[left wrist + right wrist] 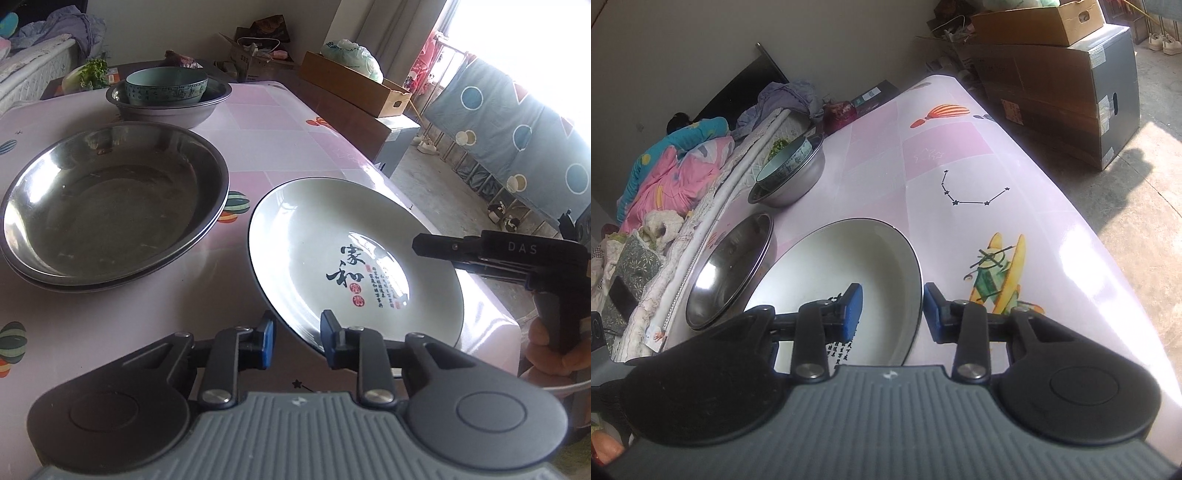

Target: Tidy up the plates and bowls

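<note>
Bedroom-like room, a bed with bedding along one side and cardboard boxes by the far end of the worktop point(960, 155), which wears a pink printed cloth.

Biggest item: the steel plate stack point(110, 206), two nested, at 10 o'clock in the left wrist view and at 9 o'clock in the right wrist view. Beyond it, at 11 o'clock from the left camera, a steel basin point(166, 107) holds a teal ceramic bowl point(166, 86).

Next, the white plate point(354, 258), dark-rimmed with calligraphy in the well, lies flat near the worktop's near corner, just beside the steel stack but apart from it. It is round, so no long axis; the rim is what counts.

Right hand-held gripper point(892, 312) is nearer. Its jaws stand wide apart and straddle the plate's rim at 12 o'clock: one blue pad over the well, the other outside over the cloth. Nothing is clamped; contact with the rim cannot be confirmed. From the left camera it reaches in at 3 o'clock over the plate's edge.

Left hand-held gripper point(297, 341) is parted too and empty, hovering at the plate's near rim, which crosses toward its 1 o'clock pad.

Judgement: the right side closes on the rim, then carries the plate toward 9 o'clock onto the steel stack.
</note>
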Available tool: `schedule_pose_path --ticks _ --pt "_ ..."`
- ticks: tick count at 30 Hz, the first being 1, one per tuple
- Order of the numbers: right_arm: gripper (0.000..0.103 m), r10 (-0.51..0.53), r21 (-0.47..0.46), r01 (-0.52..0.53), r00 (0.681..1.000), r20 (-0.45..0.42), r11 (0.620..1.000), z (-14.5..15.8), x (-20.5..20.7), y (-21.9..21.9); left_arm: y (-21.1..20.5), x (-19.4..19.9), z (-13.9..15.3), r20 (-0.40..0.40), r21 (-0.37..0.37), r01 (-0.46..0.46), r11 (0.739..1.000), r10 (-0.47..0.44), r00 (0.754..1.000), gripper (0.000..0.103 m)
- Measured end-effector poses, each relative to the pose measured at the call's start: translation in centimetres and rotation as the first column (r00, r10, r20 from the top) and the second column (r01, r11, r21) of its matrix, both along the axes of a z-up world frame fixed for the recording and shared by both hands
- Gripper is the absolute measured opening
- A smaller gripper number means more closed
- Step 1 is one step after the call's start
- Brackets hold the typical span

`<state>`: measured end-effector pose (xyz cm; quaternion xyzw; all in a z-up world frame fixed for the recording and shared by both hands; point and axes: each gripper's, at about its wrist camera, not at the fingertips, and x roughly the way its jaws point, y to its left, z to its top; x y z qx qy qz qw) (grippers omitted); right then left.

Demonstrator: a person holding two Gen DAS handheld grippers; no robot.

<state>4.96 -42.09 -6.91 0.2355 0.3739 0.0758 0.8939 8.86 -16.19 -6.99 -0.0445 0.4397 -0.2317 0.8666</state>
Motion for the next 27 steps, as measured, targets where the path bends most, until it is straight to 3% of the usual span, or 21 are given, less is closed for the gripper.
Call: schedule_pose_path --ticks 7,21,27 --pt "0.037 0.019 0.007 -0.019 1.0 -0.024 1.0 0.2 -3.7 2.2 2.3 -3.0 0.4 -0.024 0.014 0.021 1.0 -0.02 1.0 0.026" --pt "0.036 0.098 0.132 -0.095 0.995 -0.023 0.987 -0.3 -8.8 7.6 9.0 -6.9 1.0 -0.066 0.051 0.001 0.999 0.002 0.998 0.026" --pt "0.03 0.086 0.102 -0.083 0.996 -0.02 0.991 -0.1 -8.9 8.2 7.7 -6.8 1.2 -0.017 0.147 0.006 0.989 -0.004 1.0 0.03"
